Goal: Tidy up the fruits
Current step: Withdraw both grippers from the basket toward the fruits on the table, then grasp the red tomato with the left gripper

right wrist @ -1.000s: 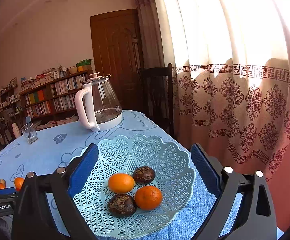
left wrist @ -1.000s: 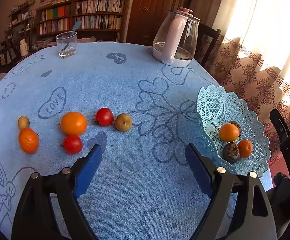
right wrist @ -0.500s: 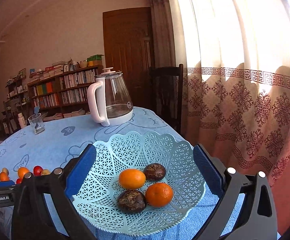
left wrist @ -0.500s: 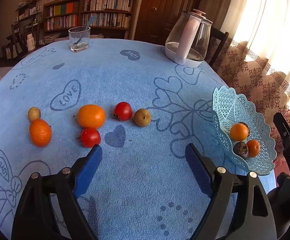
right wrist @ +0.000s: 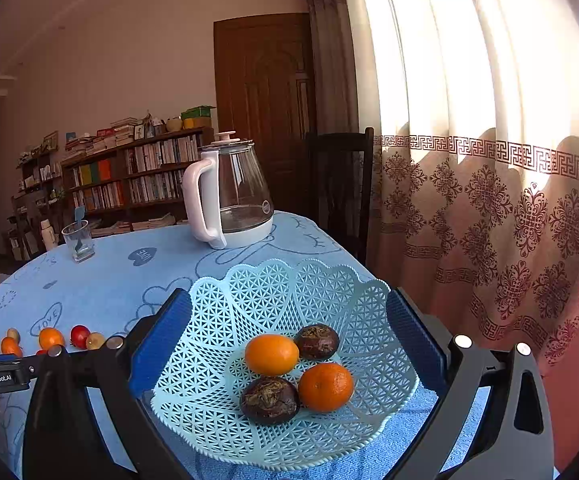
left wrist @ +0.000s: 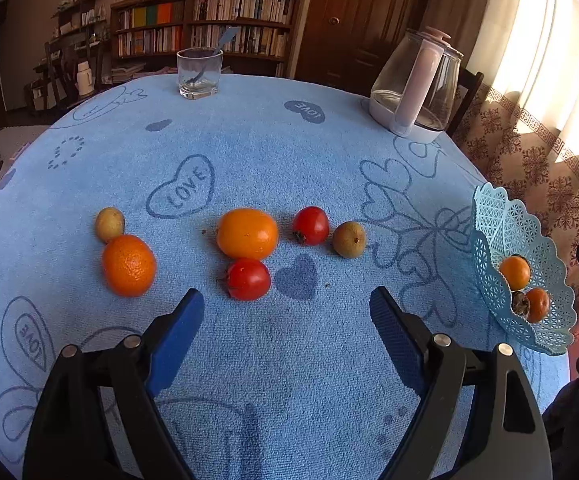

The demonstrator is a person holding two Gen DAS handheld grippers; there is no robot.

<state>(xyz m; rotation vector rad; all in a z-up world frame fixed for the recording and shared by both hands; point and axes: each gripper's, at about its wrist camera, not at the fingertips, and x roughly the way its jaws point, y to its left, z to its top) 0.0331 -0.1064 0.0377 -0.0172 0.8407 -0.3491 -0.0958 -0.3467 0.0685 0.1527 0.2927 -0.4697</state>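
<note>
Several fruits lie on the blue tablecloth (left wrist: 273,152): a red tomato (left wrist: 248,279) nearest, a large orange (left wrist: 247,233), a second red tomato (left wrist: 310,225), a brownish fruit (left wrist: 349,239), an orange (left wrist: 129,265) and a small yellow fruit (left wrist: 109,223). My left gripper (left wrist: 285,318) is open and empty, just short of the near tomato. The light-blue lattice basket (right wrist: 329,280) holds two oranges (right wrist: 271,354) and two dark fruits (right wrist: 269,400). My right gripper (right wrist: 287,316) is open and empty, its fingers on either side of the basket.
A glass kettle with a pink handle (left wrist: 417,84) stands at the back right. A glass tumbler (left wrist: 199,72) stands at the back middle. The basket (left wrist: 529,280) sits at the table's right edge by the curtain. A dark chair (right wrist: 341,184) stands behind the table.
The left gripper has swung left and closer, so the loose fruits now sit centred ahead of it. The right gripper has shifted a little; the basket stays between its fingers.
</note>
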